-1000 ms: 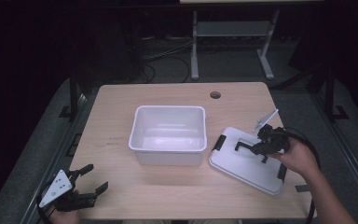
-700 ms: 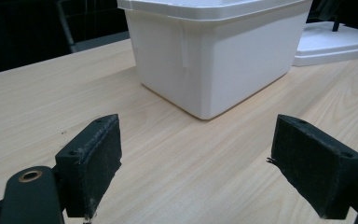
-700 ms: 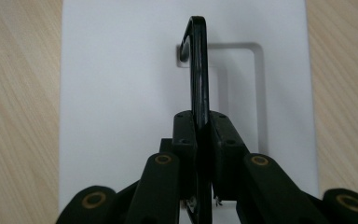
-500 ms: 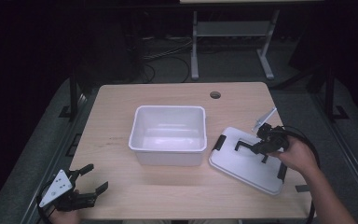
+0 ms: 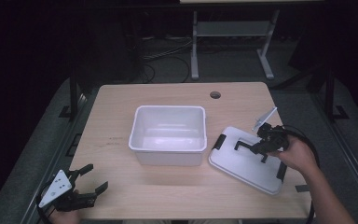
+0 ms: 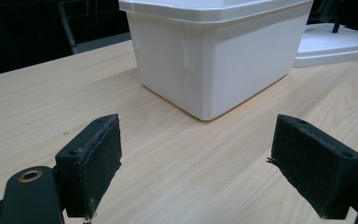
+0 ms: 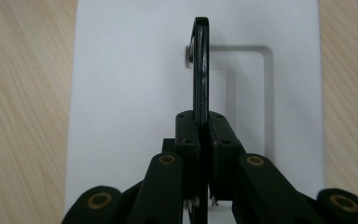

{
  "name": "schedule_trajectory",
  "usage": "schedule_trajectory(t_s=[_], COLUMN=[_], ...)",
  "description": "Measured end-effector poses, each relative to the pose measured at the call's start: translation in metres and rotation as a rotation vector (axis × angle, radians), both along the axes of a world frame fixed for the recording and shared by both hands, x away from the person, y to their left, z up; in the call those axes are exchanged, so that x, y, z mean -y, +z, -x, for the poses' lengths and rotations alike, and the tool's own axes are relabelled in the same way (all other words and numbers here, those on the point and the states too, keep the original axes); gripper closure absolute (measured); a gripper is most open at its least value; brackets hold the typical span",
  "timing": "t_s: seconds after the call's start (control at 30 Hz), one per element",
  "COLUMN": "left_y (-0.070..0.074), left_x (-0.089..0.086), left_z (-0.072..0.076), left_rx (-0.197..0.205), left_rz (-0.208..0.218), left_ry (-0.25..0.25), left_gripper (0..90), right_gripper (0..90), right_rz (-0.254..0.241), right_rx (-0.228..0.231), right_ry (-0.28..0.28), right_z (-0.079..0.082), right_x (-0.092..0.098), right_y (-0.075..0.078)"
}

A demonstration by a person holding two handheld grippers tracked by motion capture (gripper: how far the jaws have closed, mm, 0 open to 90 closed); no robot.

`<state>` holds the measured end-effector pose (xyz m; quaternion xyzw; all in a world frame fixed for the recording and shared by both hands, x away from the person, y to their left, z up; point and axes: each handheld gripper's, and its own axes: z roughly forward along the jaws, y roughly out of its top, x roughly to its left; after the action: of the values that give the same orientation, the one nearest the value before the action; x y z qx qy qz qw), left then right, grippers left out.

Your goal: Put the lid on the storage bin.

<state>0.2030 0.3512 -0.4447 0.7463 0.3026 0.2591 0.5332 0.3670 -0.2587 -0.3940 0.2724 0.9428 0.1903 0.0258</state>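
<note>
The high view looks forward and down from the near edge of the table (image 5: 121, 107), taking in its whole top with the white bin (image 5: 168, 134) near centre. The left gripper view sits low, near the tabletop, facing the bin's (image 6: 214, 51) side (a corner of the lid (image 6: 335, 44) beyond it). The right gripper view looks straight down, close, on the lid (image 7: 130, 93) right of the bin.

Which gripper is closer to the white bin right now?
Right. The right gripper is shut on the lid's black handle, just right of the white bin. The left gripper sits open near the table's front left corner, farther off.
</note>
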Motion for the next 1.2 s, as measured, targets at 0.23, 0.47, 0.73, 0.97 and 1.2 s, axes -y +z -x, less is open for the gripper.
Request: schedule_trajectory(t_s=[0.23, 0.47, 0.73, 0.97, 1.2], left_y=[0.0, 0.0, 0.0, 0.0, 0.0], left_x=[0.0, 0.0, 0.0, 0.0, 0.0], left_z=[0.0, 0.0, 0.001, 0.0, 0.0], left_rx=[0.001, -0.002, 0.001, -0.001, -0.002], left_rz=[-0.001, -0.003, 0.001, -0.002, -0.002], left_ry=[0.001, -0.001, 0.001, 0.0, 0.001], left_gripper=[15.7, 15.7, 15.7, 15.7, 15.7], right_gripper=[84.5, 84.5, 84.6, 84.6, 84.6], right_rz=[-0.001, -0.021, -0.012, -0.014, -0.013], right_rx=[0.005, 0.021, 0.048, 0.085, 0.126], right_ry=[0.015, 0.021, 0.029, 0.038, 0.045], right_z=[0.002, 0.007, 0.012, 0.016, 0.019], right_x=[0.001, 0.006, 0.01, 0.015, 0.018], right_y=[0.001, 0.009, 0.029, 0.051, 0.077])
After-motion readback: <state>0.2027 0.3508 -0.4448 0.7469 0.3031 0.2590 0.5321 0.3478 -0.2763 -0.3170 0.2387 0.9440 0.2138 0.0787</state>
